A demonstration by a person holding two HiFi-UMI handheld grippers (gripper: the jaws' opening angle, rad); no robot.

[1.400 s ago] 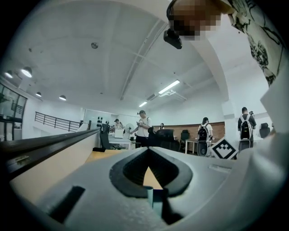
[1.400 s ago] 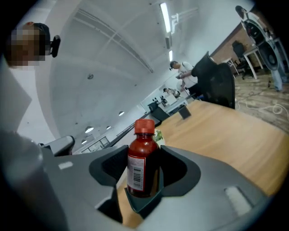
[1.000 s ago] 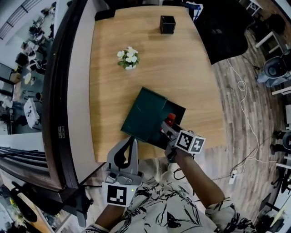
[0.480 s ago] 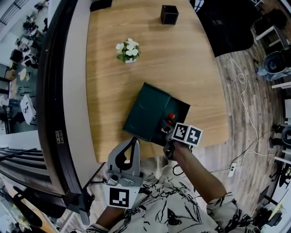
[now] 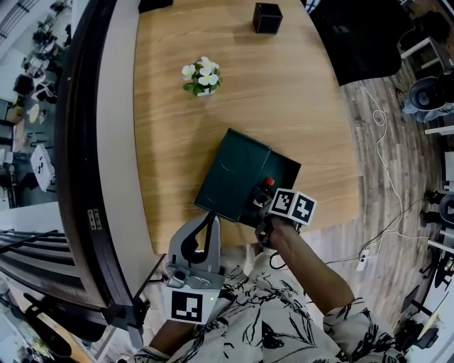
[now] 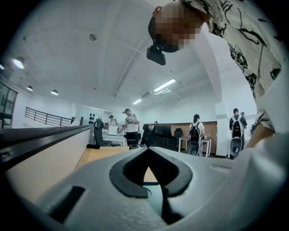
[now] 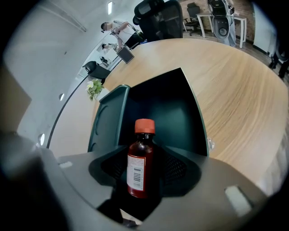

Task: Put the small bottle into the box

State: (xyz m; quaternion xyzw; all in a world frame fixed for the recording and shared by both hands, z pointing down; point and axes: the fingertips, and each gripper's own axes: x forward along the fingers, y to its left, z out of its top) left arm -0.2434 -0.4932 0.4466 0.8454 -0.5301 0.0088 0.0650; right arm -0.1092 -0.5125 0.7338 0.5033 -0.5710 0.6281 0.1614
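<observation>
1. Worktop (image 5: 298, 106): you stand at the near edge of a rounded wooden surface. Dark wood-pattern floor lies to its right.

2. Box (image 5: 284, 172): a dark green box sits near the worktop's near edge. Its lid (image 5: 230, 174) is swung open to the left, and the compartment faces up on the right.

3. Left hand-held gripper (image 5: 210, 221): you hold it left of the right one, at the worktop's near edge, just beside the near corner of the lid. In the left gripper view the jaws are closed tip to tip, with nothing between them. It points across the worktop toward the far side of the room.

4. Right hand-held gripper (image 5: 258, 200): you hold it at the near right side of the box, reaching in over the compartment. Its jaws are clamped on the small bottle.

5. Flower pot (image 5: 202, 76): white flowers stand on the far left part of the worktop, well apart from the box.

6. Black cube (image 5: 267, 18): it stands at the far edge of the worktop.

7. Small bottle (image 7: 139, 162): brown, with a red cap and a white barcode label. It stands upright between the right jaws, over the near part of the open compartment. No view shows whether its base touches the box floor.
</observation>
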